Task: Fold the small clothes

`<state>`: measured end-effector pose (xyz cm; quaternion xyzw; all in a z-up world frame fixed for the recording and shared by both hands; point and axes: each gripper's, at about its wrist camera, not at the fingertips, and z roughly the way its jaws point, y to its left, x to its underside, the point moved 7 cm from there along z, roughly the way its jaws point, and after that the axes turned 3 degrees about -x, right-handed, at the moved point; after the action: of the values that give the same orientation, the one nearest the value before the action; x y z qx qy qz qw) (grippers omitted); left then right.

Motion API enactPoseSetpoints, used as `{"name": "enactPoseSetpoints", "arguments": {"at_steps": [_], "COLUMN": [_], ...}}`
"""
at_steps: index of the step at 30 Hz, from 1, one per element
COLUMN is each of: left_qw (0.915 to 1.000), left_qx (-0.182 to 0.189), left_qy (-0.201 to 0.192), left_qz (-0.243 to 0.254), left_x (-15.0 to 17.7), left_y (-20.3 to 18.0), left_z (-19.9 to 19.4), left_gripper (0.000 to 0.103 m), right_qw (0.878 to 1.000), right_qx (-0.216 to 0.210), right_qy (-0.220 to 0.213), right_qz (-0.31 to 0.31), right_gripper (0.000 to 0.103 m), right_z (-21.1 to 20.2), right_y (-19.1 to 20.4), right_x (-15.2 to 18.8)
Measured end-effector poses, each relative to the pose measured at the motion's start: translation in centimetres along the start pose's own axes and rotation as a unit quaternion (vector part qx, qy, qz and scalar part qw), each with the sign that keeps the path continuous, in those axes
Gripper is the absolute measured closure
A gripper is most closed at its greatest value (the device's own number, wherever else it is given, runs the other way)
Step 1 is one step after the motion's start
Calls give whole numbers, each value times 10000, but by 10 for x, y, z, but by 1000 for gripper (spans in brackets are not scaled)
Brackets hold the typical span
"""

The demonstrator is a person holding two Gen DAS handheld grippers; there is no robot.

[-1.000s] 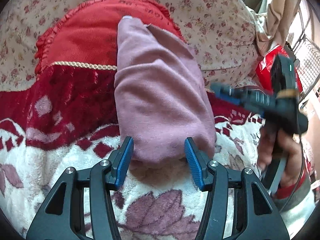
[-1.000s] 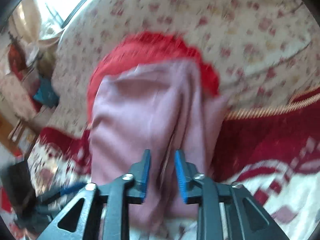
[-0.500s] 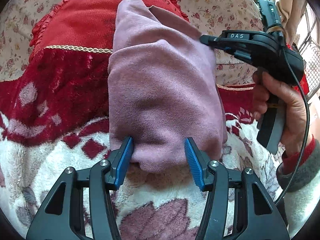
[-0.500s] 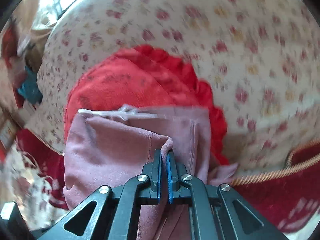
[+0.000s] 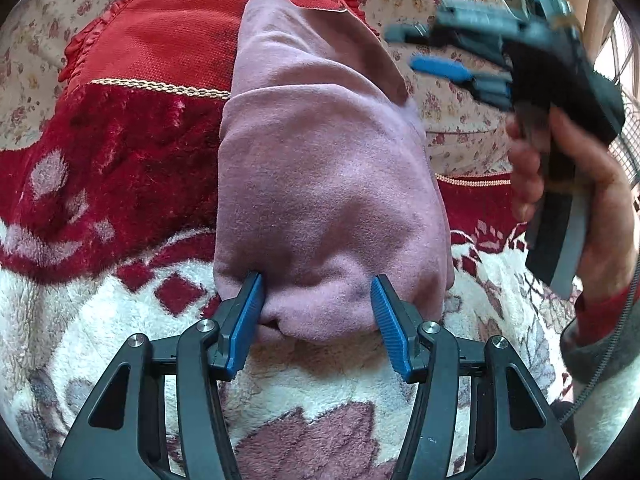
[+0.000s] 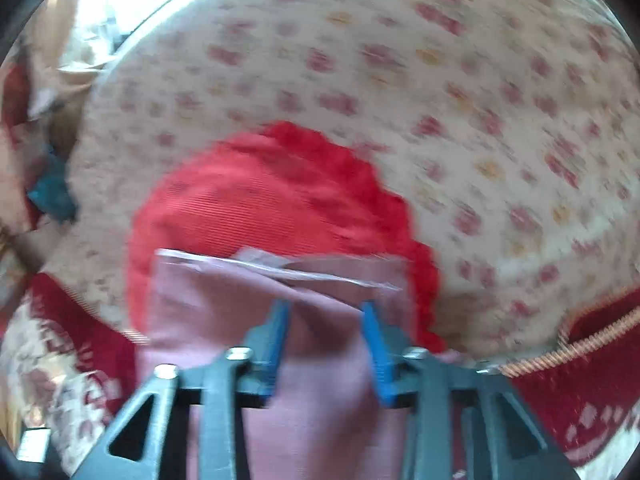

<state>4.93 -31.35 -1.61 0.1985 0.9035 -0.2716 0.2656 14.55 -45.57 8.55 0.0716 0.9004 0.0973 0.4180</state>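
Left wrist view, near to far: left hand-held gripper (image 5: 316, 312) at 6 o'clock, jaws partly spread, blue pads (image 5: 248, 312) straddling the near folded end of a mauve garment (image 5: 320, 184). The left pad touches the cloth; the right pad sits against or just beside it, so it looks like a loose bracket around the bunched edge, and a firm pinch cannot be told.

Under it lies a fluffy white blanket (image 5: 328, 384) with maroon flower print, turning deep red (image 5: 120, 152) toward 9 o'clock. The garment runs from the gripper toward 12 o'clock, folded lengthwise, its far end lying on a red cushion (image 5: 168, 44) with ruffled trim. Beyond that is cream floral fabric (image 5: 448, 96).

At 2–3 o'clock a person's hand (image 5: 568, 176), red cuff under a grey sleeve, holds the right hand-held gripper (image 5: 416, 50). It is blurred, with blue pad visible, off the garment's right edge and apart from the cloth.

Right wrist view, blurred: right hand-held gripper (image 6: 326, 312) at 6 o'clock, jaws opening. Pads (image 6: 280, 320) are spread, with the mauve garment (image 6: 320, 400) seen between and below them, not pinched. The garment's far edge (image 6: 280, 264) has a pale hem line just past the fingertips. Red cushion (image 6: 260, 200) lies behind it toward 12 o'clock, floral fabric (image 6: 440, 80) beyond. Red blanket with gold cord trim (image 6: 580, 344) is at 4 o'clock. Clutter at 9–10 o'clock is too blurred to tell.
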Motion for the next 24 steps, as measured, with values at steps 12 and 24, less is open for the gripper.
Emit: {"name": "enactPoseSetpoints", "arguments": {"at_steps": [12,24], "left_qw": [9997,9995], "left_qx": [163,146], "left_qy": [-150,-226], "left_qz": [-110,-136], "left_x": [5,4], "left_y": [8,8], "left_z": [-1,2], "left_gripper": [48,47], "right_qw": [9703,9797], "right_qx": [660,830], "right_qy": [455,173], "right_qz": [-2281,-1819], "right_gripper": [100,101], "right_z": [60,61], "right_y": [70,49], "right_x": [-14,-37]}}
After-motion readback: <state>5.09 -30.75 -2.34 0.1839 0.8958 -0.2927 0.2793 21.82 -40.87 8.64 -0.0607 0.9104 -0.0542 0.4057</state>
